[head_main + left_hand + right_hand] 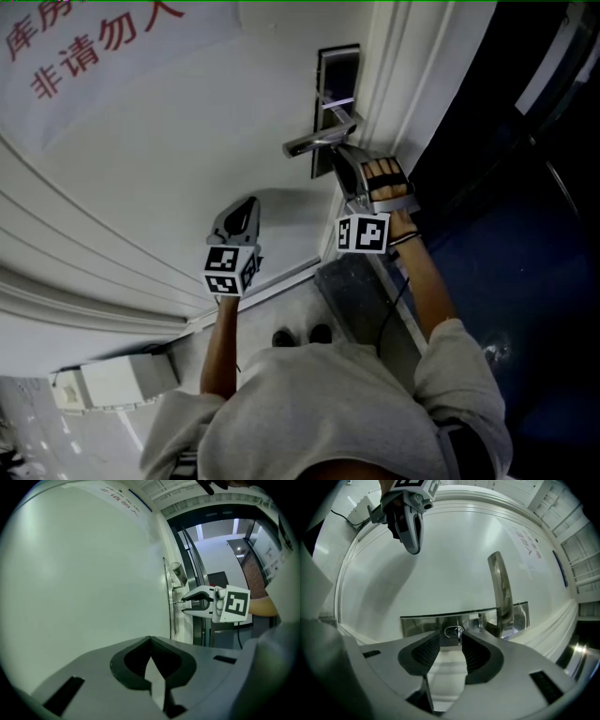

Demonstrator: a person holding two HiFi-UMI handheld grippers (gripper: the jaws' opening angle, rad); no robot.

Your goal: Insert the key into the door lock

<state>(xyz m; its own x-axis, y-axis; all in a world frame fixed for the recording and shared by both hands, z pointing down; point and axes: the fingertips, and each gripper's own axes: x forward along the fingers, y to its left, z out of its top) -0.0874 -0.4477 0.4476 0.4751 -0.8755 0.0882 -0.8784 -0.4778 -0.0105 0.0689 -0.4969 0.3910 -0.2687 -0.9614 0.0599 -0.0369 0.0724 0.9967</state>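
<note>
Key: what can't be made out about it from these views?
Right gripper view: key too small to judge its depth in the lock plate.
Head view: key hidden by the right gripper.
Left gripper view: key only a distant speck.

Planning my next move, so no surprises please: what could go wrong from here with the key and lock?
1. The key sticks out of the lock plate between the open jaws of the right claw, unheld; a crooked retreat could snag it and drag it out.
2. The lever handle stands close beside that claw; a sideways drift could knock it.
</note>
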